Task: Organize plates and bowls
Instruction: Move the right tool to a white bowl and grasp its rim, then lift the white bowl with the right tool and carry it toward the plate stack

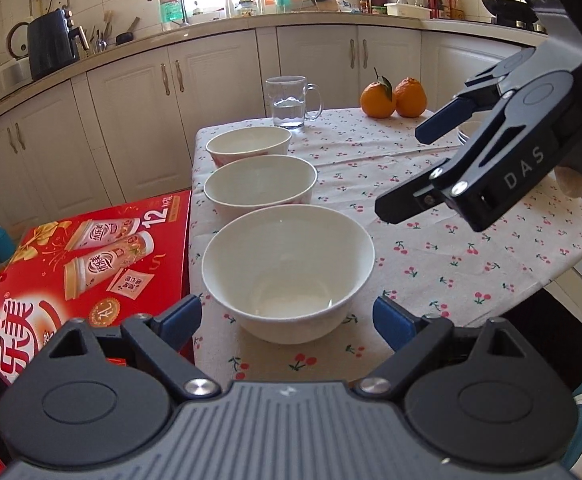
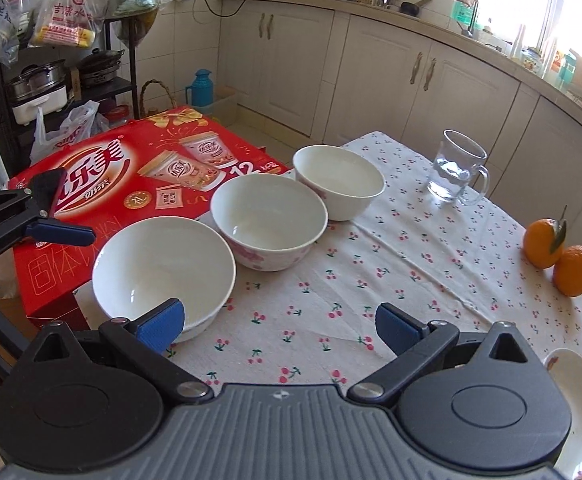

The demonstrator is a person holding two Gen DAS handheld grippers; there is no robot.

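Three white bowls stand in a row along the left side of the table with the cherry-print cloth (image 1: 431, 264). The plain nearest bowl (image 1: 287, 272) sits just ahead of my left gripper (image 1: 287, 322), whose jaws are open and spread wider than the bowl's base, with nothing held. Behind it are the middle bowl (image 1: 259, 184) and the far bowl (image 1: 249, 144). My right gripper (image 1: 409, 170) hovers open and empty over the cloth to the right. In the right wrist view, the right gripper (image 2: 279, 326) is beside the near bowl (image 2: 163, 272); a white plate (image 2: 579, 400) lies at the bottom right.
A red gift box (image 1: 91, 280) butts against the table's left edge. A glass mug (image 1: 289, 100) with some water and two oranges (image 1: 395, 98) stand at the far end. Kitchen cabinets (image 1: 227, 92) lie beyond. The rims of plates (image 1: 465, 132) peek out behind the right gripper.
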